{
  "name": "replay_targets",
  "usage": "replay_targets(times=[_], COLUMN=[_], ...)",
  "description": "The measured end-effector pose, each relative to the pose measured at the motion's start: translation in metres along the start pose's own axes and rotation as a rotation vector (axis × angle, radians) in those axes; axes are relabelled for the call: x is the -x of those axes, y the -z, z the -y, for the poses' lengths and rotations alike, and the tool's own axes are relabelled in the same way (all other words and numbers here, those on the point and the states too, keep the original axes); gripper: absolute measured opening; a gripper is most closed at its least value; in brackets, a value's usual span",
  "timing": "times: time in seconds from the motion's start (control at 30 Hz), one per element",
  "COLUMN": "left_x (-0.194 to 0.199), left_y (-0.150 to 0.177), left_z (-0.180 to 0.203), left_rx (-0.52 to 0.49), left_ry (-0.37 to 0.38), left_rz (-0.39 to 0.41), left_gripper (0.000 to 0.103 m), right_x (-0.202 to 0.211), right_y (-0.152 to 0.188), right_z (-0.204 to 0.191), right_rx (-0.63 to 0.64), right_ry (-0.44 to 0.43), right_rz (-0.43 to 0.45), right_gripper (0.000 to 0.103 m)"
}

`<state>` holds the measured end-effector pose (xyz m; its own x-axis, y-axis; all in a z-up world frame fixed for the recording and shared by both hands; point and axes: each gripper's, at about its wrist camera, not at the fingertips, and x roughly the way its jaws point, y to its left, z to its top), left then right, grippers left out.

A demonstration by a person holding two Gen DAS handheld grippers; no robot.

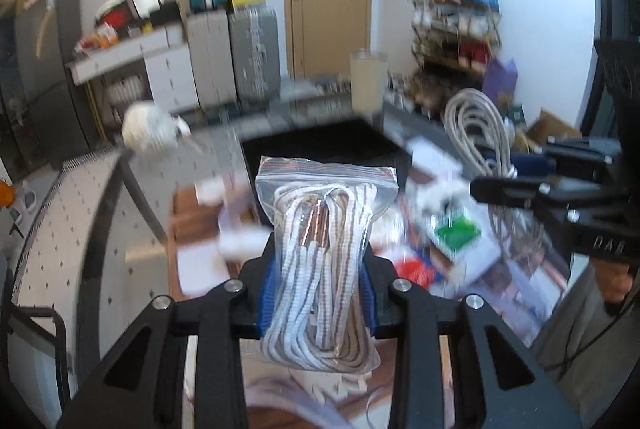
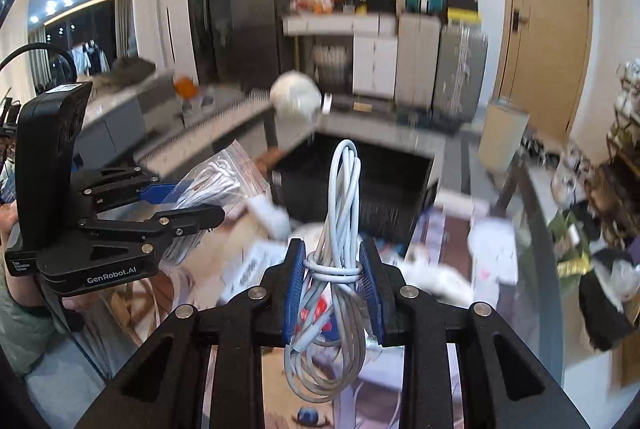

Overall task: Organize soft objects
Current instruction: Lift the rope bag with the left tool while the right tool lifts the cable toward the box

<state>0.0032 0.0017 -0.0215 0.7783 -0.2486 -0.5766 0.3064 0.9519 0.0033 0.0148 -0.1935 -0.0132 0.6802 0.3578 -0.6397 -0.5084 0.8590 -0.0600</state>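
A clear zip bag of white-and-brown striped cord [image 1: 320,253] stands upright between the blue pads of my left gripper [image 1: 320,269], which is shut on it above the cluttered table. From the right wrist view the same bag [image 2: 224,177] sticks out of the left gripper [image 2: 192,205] at the left. My right gripper [image 2: 332,269] is shut on a coiled pale grey cable bundle [image 2: 340,213], tied round its middle, with loops hanging below the pads. In the left wrist view that bundle [image 1: 480,125] hangs from the right gripper [image 1: 500,189] at the right.
An open black bin [image 1: 320,145] [image 2: 360,181] sits just beyond both grippers. A white ball [image 1: 146,127] [image 2: 296,95] and a beige cylinder [image 1: 368,81] [image 2: 502,133] stand behind it. Papers, a green packet [image 1: 456,231] and white soft items litter the table. A hand [image 1: 616,281] grips the right handle.
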Motion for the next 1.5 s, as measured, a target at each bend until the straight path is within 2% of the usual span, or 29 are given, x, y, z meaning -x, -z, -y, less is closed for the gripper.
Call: replay_targets(times=[0.17, 0.33, 0.57, 0.73, 0.9, 1.07, 1.3, 1.47, 1.5], left_x=[0.009, 0.000, -0.014, -0.029, -0.056, -0.090, -0.126, -0.150, -0.155], left_y=[-0.027, -0.054, -0.075, -0.087, -0.093, -0.098, -0.093, -0.087, -0.085], left_z=[-0.001, -0.017, -0.025, -0.035, -0.044, -0.054, -0.061, -0.054, -0.051], left_rx=[-0.012, 0.059, 0.073, 0.086, 0.128, 0.187, 0.263, 0.251, 0.242], left_ry=[-0.072, -0.100, -0.143, -0.137, -0.119, -0.098, -0.044, -0.027, -0.041], left_rz=[0.173, 0.265, 0.383, 0.418, 0.378, 0.279, 0.128, 0.000, -0.017], left_gripper=[0.033, 0.033, 0.033, 0.033, 0.033, 0.033, 0.033, 0.033, 0.034], right_x=[0.013, 0.015, -0.001, -0.023, -0.051, -0.081, -0.127, -0.160, -0.162], right_y=[-0.021, -0.048, -0.079, -0.094, -0.110, -0.122, -0.125, -0.117, -0.113], right_z=[0.002, 0.005, 0.007, 0.015, 0.026, 0.039, 0.056, 0.065, 0.065], right_rx=[-0.016, 0.001, 0.043, 0.042, 0.012, -0.019, -0.067, -0.085, -0.084], right_ry=[0.038, 0.058, 0.099, 0.084, 0.090, 0.086, 0.064, 0.056, 0.066], right_rz=[0.131, 0.288, 0.399, 0.401, 0.376, 0.317, 0.160, 0.018, -0.005], right_gripper=[0.028, 0.028, 0.028, 0.028, 0.027, 0.027, 0.027, 0.027, 0.027])
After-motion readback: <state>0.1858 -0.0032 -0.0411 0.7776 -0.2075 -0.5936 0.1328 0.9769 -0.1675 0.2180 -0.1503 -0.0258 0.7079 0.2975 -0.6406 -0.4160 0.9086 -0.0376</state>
